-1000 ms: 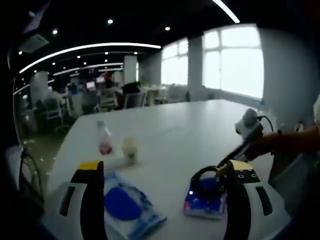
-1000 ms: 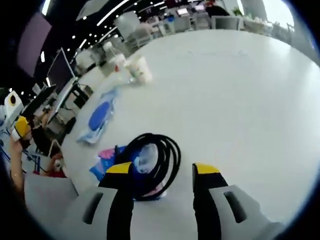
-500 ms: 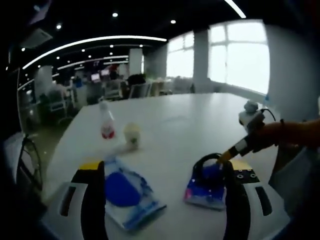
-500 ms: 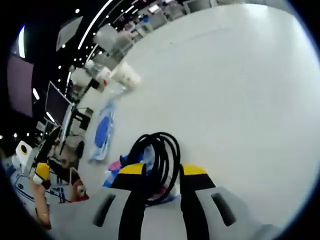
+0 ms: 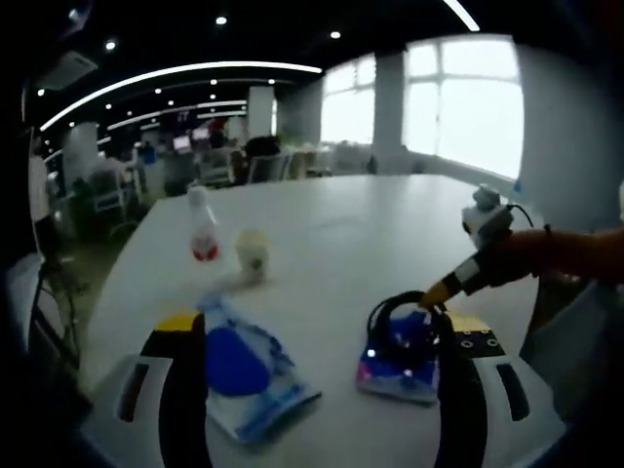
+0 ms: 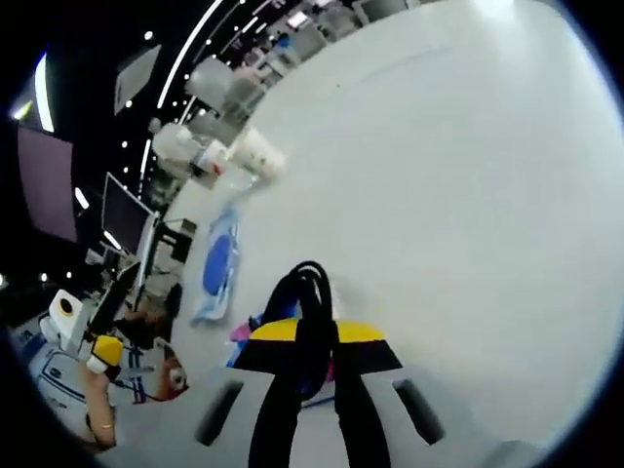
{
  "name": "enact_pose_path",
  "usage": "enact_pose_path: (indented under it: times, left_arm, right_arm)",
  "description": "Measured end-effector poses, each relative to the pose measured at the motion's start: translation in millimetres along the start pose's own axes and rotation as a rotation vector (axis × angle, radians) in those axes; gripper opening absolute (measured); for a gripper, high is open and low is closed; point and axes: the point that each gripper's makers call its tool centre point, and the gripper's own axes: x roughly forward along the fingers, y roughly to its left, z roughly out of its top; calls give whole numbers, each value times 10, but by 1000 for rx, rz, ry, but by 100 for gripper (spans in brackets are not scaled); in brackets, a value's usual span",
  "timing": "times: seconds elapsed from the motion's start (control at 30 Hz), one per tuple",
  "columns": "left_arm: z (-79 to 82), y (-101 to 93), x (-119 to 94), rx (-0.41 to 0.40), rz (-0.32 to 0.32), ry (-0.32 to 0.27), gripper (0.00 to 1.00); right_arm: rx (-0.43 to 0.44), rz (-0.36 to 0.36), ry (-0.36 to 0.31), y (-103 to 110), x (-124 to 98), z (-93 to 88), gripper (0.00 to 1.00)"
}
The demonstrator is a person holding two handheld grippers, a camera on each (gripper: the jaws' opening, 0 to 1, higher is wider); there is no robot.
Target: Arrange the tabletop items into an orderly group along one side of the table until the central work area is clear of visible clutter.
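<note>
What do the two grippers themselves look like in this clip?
Both match: the left gripper and right gripper each have black fingers with yellow tips on pale grey bodies with dark slots. In the left gripper view, the right gripper carries a thin black cable.

No readable writing in either view.

The bottle (image 5: 202,233) has a red label, and the flat packet (image 5: 244,375) has a blue print, but both are too blurred to read any letters. The small pack (image 5: 398,363) under the black cable (image 5: 400,317) shows colours only, no clear words or numbers.
</note>
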Motion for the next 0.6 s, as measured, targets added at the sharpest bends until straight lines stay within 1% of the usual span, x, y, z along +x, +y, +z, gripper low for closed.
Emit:
enact_pose_path:
  times: [0.07,0.17,0.2,0.27,0.4,0.5,0.6]
  left_arm:
    - [27,7,-9,-11,1,-16,96]
    - [20,20,-16,-14,5,-13,95]
    - [20,24,-18,-11,6,-13,95]
    - [14,31,-21,-12,8,-10,95]
    - [17,33,-21,-12,6,-13,95]
    - [10,27,-21,-8,4,-9,95]
    - [11,23,-23,-9,0,-10,95]
  right_arm:
    - [7,8,-5,29,7,11,10]
    - [23,42,-20,114,8,42,10]
    - [46,62,-35,156,0,77,9]
    - [66,97,-46,215,-20,112,8]
    - [37,106,-44,248,-30,121,7]
    - [35,134,-45,328,-50,140,6]
    - [11,150,-51,411,-79,168,6]
